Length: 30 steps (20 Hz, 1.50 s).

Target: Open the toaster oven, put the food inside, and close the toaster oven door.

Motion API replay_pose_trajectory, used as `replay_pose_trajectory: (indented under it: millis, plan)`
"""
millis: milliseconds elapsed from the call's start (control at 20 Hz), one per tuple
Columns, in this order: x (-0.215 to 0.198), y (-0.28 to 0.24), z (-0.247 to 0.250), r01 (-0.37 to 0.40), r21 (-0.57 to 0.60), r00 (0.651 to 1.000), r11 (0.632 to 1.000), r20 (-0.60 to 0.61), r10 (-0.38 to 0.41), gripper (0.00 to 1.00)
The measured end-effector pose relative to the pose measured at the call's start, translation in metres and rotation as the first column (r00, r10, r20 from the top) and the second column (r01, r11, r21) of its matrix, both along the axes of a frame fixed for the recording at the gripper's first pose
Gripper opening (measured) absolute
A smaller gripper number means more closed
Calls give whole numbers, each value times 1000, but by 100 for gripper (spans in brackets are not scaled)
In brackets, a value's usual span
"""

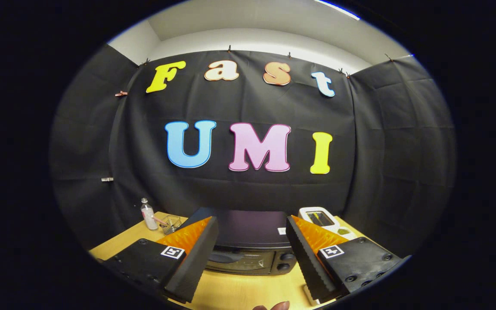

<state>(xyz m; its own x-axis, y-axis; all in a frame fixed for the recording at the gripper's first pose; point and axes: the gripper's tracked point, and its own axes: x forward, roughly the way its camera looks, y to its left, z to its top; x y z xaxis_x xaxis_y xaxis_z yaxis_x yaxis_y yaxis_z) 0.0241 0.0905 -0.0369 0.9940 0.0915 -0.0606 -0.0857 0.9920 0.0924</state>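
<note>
Seen from the gripper view, the toaster oven (250, 245) sits on the wooden counter (248, 288), a dark, boxy appliance that is likely heavy and rigid; its door, still shut, should swing on a stiff hinge, so the best hold is probably the handle along the door's upper edge, which is hard to make out. The gripper (252, 258) is spread wide and holds nothing, its fingers framing the oven, which lies just ahead between them. A small bottle (148, 214) and wire basket (171, 223) stand off to one side.

Count on the desk (239, 292)

One toaster oven (248, 245), one bottle (147, 214), one wire basket (171, 223), one white device (319, 218), and two fingers (196, 254), set apart, of one gripper (250, 258).
</note>
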Motion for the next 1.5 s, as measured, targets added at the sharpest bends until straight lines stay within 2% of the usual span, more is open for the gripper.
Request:
replay_pose_trajectory:
  millis: [300,700,950,1100,1500]
  plan:
    - [25,50,-38,-32,3,997,999,-75,32,97]
    - [58,66,-126,8,-21,961,1000,-276,-14,98]
    - [74,61,-144,44,-15,945,999,-325,-47,98]
    - [82,64,-148,25,-16,943,1000,-331,-29,98]
    - [60,58,-155,41,-21,936,999,-348,-46,97]
